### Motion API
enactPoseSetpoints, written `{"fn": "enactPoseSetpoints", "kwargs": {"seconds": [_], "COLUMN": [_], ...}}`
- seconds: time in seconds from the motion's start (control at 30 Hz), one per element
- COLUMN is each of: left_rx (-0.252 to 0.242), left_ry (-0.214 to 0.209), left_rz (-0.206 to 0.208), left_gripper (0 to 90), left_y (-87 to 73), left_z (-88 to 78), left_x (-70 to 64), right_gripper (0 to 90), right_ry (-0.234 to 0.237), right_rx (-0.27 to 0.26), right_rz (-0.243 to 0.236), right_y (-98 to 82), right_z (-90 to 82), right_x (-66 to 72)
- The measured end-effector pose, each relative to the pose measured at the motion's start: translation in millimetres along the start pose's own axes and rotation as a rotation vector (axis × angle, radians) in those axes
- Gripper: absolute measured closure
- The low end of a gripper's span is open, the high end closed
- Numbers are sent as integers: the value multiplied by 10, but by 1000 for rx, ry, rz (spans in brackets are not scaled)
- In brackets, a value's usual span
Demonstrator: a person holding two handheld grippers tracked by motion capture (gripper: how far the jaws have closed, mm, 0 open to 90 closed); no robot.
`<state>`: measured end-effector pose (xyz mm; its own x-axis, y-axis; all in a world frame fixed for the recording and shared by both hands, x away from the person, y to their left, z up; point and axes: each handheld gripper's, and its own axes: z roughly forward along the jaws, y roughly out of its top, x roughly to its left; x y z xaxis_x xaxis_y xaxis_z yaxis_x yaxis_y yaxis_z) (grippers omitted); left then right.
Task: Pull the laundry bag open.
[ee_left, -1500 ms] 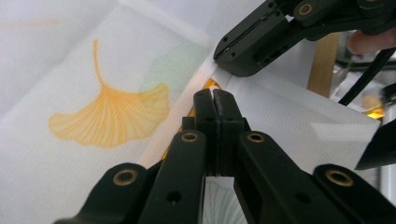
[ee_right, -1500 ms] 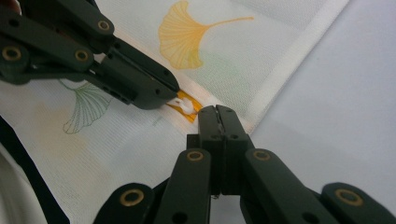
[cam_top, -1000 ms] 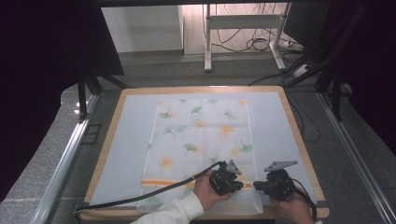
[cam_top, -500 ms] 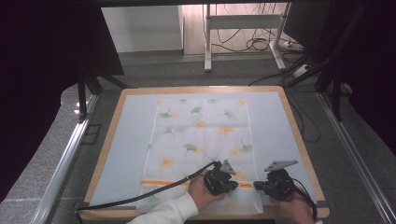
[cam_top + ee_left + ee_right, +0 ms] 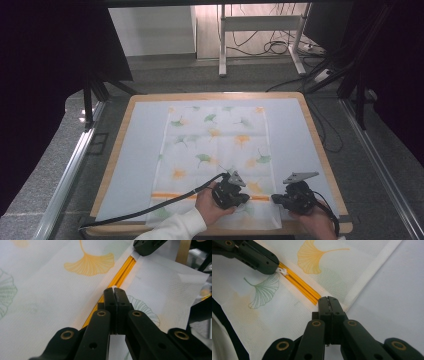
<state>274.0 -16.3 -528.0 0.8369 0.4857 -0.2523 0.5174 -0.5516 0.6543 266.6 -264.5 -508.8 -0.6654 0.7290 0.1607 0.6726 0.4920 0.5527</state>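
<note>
A white cloth cover (image 5: 215, 140) printed with orange and green ginkgo leaves lies flat on the table. An orange zipper (image 5: 170, 195) runs across it near the front edge. My left gripper (image 5: 247, 198) is shut on the small white zipper pull (image 5: 282, 271), and a sliver of the pull (image 5: 114, 287) pokes out above its closed tips (image 5: 114, 290). My right gripper (image 5: 274, 199) is shut on the cover's right hem at the zipper's end (image 5: 327, 299). In the left gripper view the right gripper (image 5: 147, 246) pinches that same end.
The cover rests on a pale mat (image 5: 130, 150) on a wood-rimmed table (image 5: 320, 145). The left gripper's black cable (image 5: 165, 202) trails off to the front left. Dark stands and floor cables (image 5: 280, 45) lie beyond the far edge.
My left gripper has slid a little to the left along the orange zipper. The right gripper has stayed where it was.
</note>
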Motion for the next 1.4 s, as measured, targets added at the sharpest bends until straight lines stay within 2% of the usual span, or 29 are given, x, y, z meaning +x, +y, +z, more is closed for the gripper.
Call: {"fn": "enactPoseSetpoints", "kwargs": {"seconds": [0.17, 0.3, 0.47, 0.57, 0.93, 1.4], "left_rx": [7, -1, -4, -7, -9, -7], "left_ry": [25, 6, 13, 4, 22, 43], "left_rz": [29, -5, -2, -14, -25, -46], "left_gripper": [900, 900, 900, 900, 900, 900], "left_y": [-23, -65, -103, -121, -207, -395], "left_z": [-30, -70, -106, -118, -215, -428], "left_x": [-28, 41, 57, 77, 134, 268], "right_gripper": [900, 900, 900, 900, 900, 900], "right_ry": [1, 1, 6, 3, 10, 13], "right_rx": [1, -1, 0, -1, -1, -1], "right_rz": [-1, -3, -3, -2, -2, -1], "right_y": [1, -1, -1, -1, -2, -1], "right_z": [0, 0, 0, 1, -2, -2], "right_x": [-1, -5, -9, -7, -15, -19]}}
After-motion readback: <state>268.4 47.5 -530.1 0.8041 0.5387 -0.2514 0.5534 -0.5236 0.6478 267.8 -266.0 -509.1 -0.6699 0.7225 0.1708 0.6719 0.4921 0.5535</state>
